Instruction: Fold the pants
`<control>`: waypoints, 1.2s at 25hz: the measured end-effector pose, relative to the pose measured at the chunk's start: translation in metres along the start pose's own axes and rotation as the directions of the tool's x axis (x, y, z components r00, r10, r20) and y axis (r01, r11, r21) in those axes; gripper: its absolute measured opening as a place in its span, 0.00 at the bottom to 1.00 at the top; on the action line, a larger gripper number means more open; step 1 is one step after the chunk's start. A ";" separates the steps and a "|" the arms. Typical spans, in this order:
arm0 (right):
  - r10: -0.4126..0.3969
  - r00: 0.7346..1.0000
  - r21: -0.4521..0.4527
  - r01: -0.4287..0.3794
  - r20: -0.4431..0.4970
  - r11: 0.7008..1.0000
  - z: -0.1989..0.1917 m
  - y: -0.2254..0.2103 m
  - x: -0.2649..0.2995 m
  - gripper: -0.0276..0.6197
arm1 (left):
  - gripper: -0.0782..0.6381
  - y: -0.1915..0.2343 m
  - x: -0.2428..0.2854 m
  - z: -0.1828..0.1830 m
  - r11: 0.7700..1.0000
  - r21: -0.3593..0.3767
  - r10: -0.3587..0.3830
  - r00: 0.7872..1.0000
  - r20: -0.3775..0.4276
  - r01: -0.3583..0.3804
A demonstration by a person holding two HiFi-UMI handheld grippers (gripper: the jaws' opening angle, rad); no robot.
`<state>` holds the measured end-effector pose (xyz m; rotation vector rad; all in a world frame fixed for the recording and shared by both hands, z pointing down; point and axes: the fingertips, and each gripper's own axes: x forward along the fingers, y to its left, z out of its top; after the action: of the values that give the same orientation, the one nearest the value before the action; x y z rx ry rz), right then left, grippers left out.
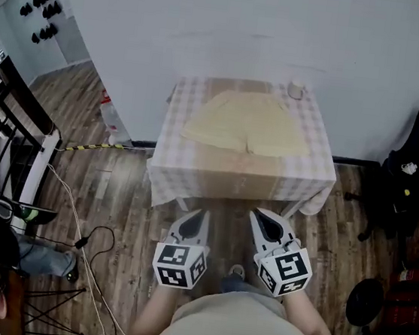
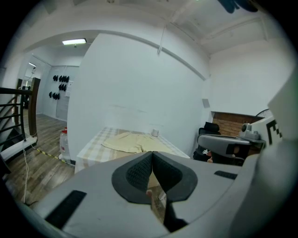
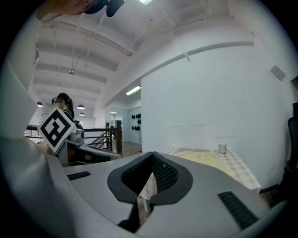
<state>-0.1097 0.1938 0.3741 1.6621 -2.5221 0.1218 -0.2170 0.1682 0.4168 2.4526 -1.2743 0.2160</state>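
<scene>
At 9 o'clock of the head view a black railing [image 1: 1, 137] is seen, with cables [image 1: 74, 218] trailed over the wooden floor [image 1: 124, 183] beside it. Nearer the middle, at about 7 o'clock, the left tongs [image 1: 194, 218] are held low in front of the person, well short of the tabletop [image 1: 312, 166]. In the left gripper view the two jaws are seen pressed together with nothing between them.

The tabletop, draped in a checked cloth, stands at 12 o'clock against the white wall. The pants [image 1: 247, 122], pale yellow and short-legged, are laid flat near its centre. No fold can be made out in them, so the task is judged not yet begun: the approach, the first grasp and every fold are left to be done.

The waistband is turned to 12 o'clock, towards the wall, and the two leg openings to 6 o'clock, towards the person, with the notch between the legs at the near edge. The waist-to-hem axis is thus run from 12 to 6, though the garment is spread wider from 9 to 3.

A small white cup [image 1: 295, 91] is set at the far corner, at 1 o'clock of the pants.

At 5 o'clock the right tongs [image 1: 265, 221] are held beside the left, likewise closed and empty. A dark chair [image 1: 414, 169] is seen at 3 o'clock.
</scene>
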 end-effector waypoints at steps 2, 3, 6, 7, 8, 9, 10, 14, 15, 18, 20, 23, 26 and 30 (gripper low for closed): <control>0.013 1.000 0.003 -0.013 -0.003 1.000 0.000 -0.015 0.008 0.04 | 0.12 -0.002 0.015 0.004 1.000 -0.008 0.013 1.000 0.000 -0.013; 0.020 1.000 0.006 -0.020 -0.002 1.000 0.001 -0.023 0.012 0.04 | 0.12 -0.002 0.022 0.006 1.000 -0.011 0.021 1.000 0.000 -0.021; 0.036 0.999 0.012 -0.036 -0.001 0.999 0.004 -0.046 0.027 0.04 | 0.12 -0.001 0.041 0.015 0.999 -0.022 0.046 0.999 0.007 -0.046; 0.040 0.999 0.011 -0.040 -0.001 0.999 0.005 -0.052 0.032 0.04 | 0.12 0.000 0.046 0.018 0.998 -0.029 0.054 0.999 0.010 -0.053; 0.044 0.999 0.008 -0.044 -0.002 0.999 0.006 -0.058 0.036 0.04 | 0.12 0.001 0.051 0.020 0.997 -0.038 0.062 0.998 0.013 -0.062; 0.049 0.999 0.005 -0.049 -0.002 0.999 0.007 -0.064 0.039 0.04 | 0.12 0.003 0.056 0.022 0.996 -0.047 0.071 0.997 0.016 -0.071; 0.055 0.998 0.003 -0.055 -0.001 0.998 0.008 -0.069 0.043 0.04 | 0.12 0.005 0.060 0.024 0.995 -0.055 0.082 0.996 0.017 -0.081; 0.088 0.996 0.000 -0.088 -0.003 0.996 0.007 -0.076 0.058 0.04 | 0.12 0.012 0.071 0.025 0.990 -0.068 0.122 0.992 0.014 -0.121; 0.098 0.995 -0.001 -0.098 -0.004 0.995 0.007 -0.077 0.061 0.04 | 0.12 0.014 0.072 0.025 0.989 -0.069 0.128 0.992 0.012 -0.127; 0.123 0.992 0.003 -0.123 -0.011 0.992 0.005 -0.076 0.072 0.04 | 0.12 0.021 0.077 0.026 0.987 -0.067 0.150 0.989 0.000 -0.149; 0.137 0.990 0.010 -0.137 -0.016 0.991 0.002 -0.076 0.080 0.04 | 0.12 0.027 0.082 0.025 0.985 -0.065 0.162 0.987 -0.010 -0.162; 0.151 0.988 0.011 -0.151 -0.023 0.989 0.002 -0.076 0.093 0.04 | 0.12 0.039 0.092 0.024 0.983 -0.064 0.170 0.985 -0.027 -0.171; 0.145 0.989 0.012 -0.145 -0.030 0.989 0.001 -0.082 0.107 0.04 | 0.12 0.055 0.107 0.026 0.983 -0.063 0.172 0.984 -0.036 -0.174; 0.124 0.991 0.020 -0.124 -0.039 0.992 0.002 -0.099 0.136 0.04 | 0.12 0.080 0.137 0.035 0.984 -0.056 0.167 0.985 -0.042 -0.169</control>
<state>-0.0722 0.0314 0.3919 1.4926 -2.6009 0.1863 -0.2032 0.0087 0.4455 2.2821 -1.4516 0.2628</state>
